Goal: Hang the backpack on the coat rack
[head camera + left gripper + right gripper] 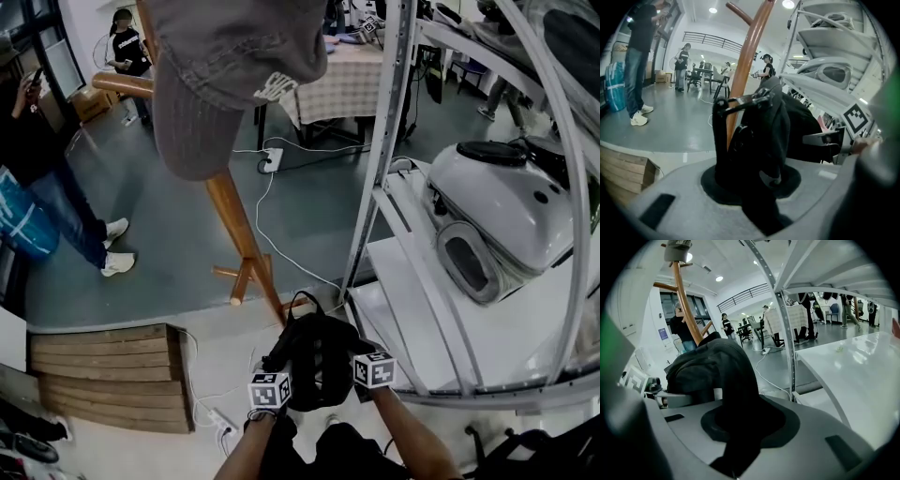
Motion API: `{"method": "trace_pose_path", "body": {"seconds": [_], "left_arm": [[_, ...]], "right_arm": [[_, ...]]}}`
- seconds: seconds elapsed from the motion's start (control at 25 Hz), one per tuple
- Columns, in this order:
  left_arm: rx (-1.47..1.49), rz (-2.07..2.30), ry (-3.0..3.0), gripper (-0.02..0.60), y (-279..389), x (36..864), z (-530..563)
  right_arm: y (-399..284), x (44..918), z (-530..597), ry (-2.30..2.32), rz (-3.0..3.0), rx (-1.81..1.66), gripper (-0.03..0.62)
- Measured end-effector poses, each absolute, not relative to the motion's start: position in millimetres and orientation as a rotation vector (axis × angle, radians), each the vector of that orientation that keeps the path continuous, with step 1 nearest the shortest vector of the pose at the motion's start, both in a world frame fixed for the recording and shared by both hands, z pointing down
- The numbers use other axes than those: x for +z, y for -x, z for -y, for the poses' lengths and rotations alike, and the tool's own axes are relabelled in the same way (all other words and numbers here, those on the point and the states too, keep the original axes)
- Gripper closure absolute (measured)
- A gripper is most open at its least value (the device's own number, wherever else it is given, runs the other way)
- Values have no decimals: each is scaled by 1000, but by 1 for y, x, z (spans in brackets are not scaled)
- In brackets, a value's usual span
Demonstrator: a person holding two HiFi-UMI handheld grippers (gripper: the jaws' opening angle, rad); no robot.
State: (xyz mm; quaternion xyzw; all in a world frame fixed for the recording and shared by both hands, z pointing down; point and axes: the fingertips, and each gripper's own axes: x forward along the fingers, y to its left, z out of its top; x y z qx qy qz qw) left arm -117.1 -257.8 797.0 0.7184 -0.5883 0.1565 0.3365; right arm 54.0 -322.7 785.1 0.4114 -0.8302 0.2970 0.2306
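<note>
Not hung yet: my left hand-held gripper (281,361) and right hand-held gripper (352,349) are both pinched partway closed on the black backpack (317,356), held low near the foot of the coat rack (232,216), so I've got the whole lift onto a peg left.

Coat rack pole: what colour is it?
The coat rack pole is orange-brown wood, clearest in the left gripper view.

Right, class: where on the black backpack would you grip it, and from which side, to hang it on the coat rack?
Grip the backpack just below its top loop, one side each, coming from the side facing away from the coat rack. The loop stands up clear at the top, so leaving it free should let a peg pass through.
</note>
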Motion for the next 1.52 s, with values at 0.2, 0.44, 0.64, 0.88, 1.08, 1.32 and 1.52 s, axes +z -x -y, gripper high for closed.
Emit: {"method": "trace_pose_path", "body": {"seconds": [0.2, 0.44, 0.64, 0.88, 1.08, 1.32, 1.52], "left_arm": [[420, 1538, -1850, 469, 122, 812, 264], [432, 1543, -1815, 469, 128, 827, 265], [434, 1554, -1776, 469, 136, 841, 268], [432, 1550, -1723, 469, 141, 857, 263], [434, 1539, -1691, 469, 144, 872, 261], [429, 1544, -1658, 469, 151, 885, 262], [435, 1545, -1661, 469, 152, 892, 269]], "right_arm": [[-48, 802, 331, -1127, 2275, 833, 497], [-39, 821, 336, -1092, 2274, 861, 497], [-29, 837, 345, -1059, 2270, 854, 497], [-19, 852, 347, -1017, 2248, 838, 497], [-14, 866, 349, -995, 2222, 830, 497], [-4, 879, 355, -966, 2208, 816, 496], [-3, 890, 363, -980, 2196, 833, 496]]}}
